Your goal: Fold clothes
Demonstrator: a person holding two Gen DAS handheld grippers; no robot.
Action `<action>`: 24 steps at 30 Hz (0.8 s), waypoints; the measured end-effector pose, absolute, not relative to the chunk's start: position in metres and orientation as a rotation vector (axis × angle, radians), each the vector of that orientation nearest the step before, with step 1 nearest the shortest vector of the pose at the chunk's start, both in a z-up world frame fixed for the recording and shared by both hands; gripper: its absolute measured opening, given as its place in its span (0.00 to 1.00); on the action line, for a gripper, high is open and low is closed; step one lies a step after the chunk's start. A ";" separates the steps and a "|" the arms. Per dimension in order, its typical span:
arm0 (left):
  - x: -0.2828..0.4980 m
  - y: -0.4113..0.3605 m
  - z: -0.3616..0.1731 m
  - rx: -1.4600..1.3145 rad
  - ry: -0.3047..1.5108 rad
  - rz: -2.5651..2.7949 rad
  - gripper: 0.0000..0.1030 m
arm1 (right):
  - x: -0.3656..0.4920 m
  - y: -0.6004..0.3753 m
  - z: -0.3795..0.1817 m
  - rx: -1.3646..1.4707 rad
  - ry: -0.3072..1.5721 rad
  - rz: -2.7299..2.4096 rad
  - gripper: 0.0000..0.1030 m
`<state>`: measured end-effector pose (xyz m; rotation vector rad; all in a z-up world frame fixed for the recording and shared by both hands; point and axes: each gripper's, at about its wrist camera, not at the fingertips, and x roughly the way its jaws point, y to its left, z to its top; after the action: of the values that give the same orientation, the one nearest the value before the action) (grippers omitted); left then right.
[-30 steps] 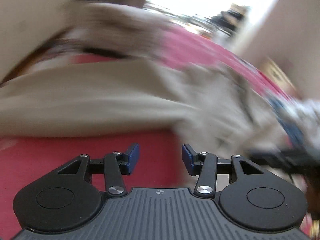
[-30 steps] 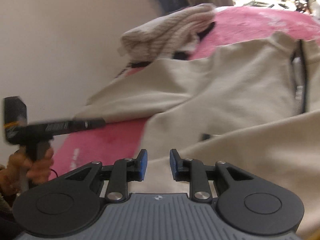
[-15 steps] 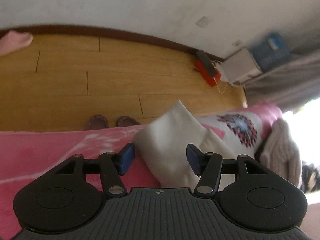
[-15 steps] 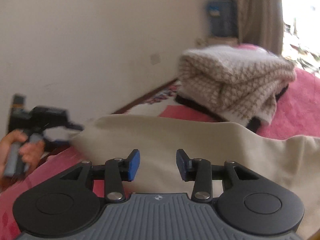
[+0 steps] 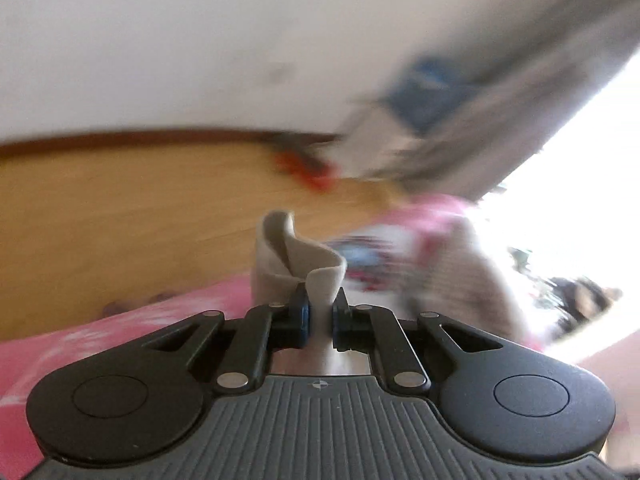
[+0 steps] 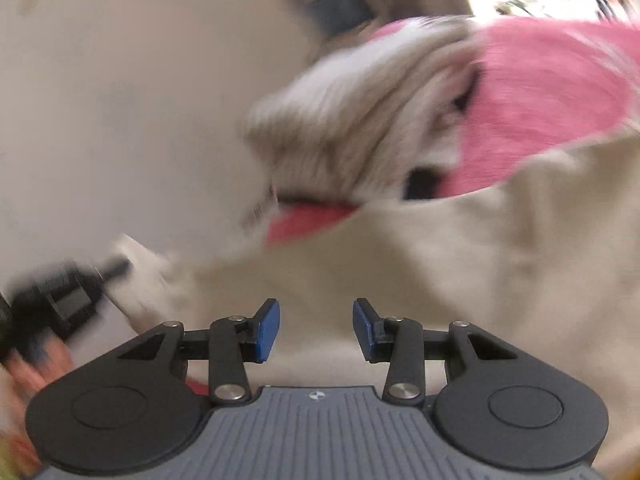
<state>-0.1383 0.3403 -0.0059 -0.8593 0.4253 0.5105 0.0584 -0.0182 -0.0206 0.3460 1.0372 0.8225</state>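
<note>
Beige cloth, a corner of the cream garment spread on the pink blanket, is pinched in the left gripper, whose jaws have just been closing onto it. Carry that corner across level, keeping the fabric taut. The right gripper hovers above the garment, its 2 fingers spread, touching nothing.

The beige garment is a plain, soft cloth spread ahead of the right tongs and extending to their right, over a pink cover. One corner of it stands pinched upright between the closed left tongs, its edge curled over above the pads. A folded cream knit lies farther ahead, beyond the beige cloth, blurred.
</note>
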 end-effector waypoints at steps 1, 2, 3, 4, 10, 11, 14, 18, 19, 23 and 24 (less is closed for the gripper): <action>-0.132 0.324 0.009 -0.825 0.404 0.426 0.08 | 0.060 -0.044 -0.012 0.440 1.033 0.802 0.42; -0.124 0.305 0.025 -0.786 0.384 0.335 0.08 | 0.061 -0.070 -0.005 0.533 1.033 0.792 0.42; -0.116 0.283 0.041 -0.744 0.368 0.240 0.08 | 0.060 -0.098 -0.001 0.638 1.033 0.790 0.42; -0.107 0.260 0.055 -0.705 0.361 0.142 0.08 | 0.059 -0.125 0.003 0.743 1.030 0.786 0.42; -0.067 0.111 0.091 -0.560 0.407 -0.386 0.08 | 0.007 -0.265 -0.010 1.219 0.979 0.746 0.68; -0.066 0.086 0.089 -0.531 0.434 -0.454 0.08 | -0.006 -0.285 -0.021 1.290 0.968 0.716 0.72; -0.073 0.016 0.061 -0.425 0.559 -0.614 0.08 | -0.044 -0.335 -0.065 1.468 0.950 0.596 0.79; -0.093 -0.058 -0.012 -0.141 0.780 -0.719 0.20 | -0.081 -0.360 -0.127 1.541 1.046 0.416 0.78; -0.098 -0.067 -0.030 -0.080 0.846 -0.730 0.22 | -0.088 -0.361 -0.139 1.553 1.062 0.400 0.77; -0.119 -0.060 -0.049 -0.054 0.896 -0.749 0.30 | -0.089 -0.351 -0.142 1.498 1.093 0.447 0.77; -0.121 -0.056 -0.046 -0.063 0.889 -0.755 0.34 | -0.084 -0.347 -0.138 1.452 1.107 0.458 0.78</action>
<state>-0.1209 -0.0562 -0.0459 -0.0629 0.8890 -0.7548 -0.0841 -0.3466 -0.1379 1.4516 1.1072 0.4578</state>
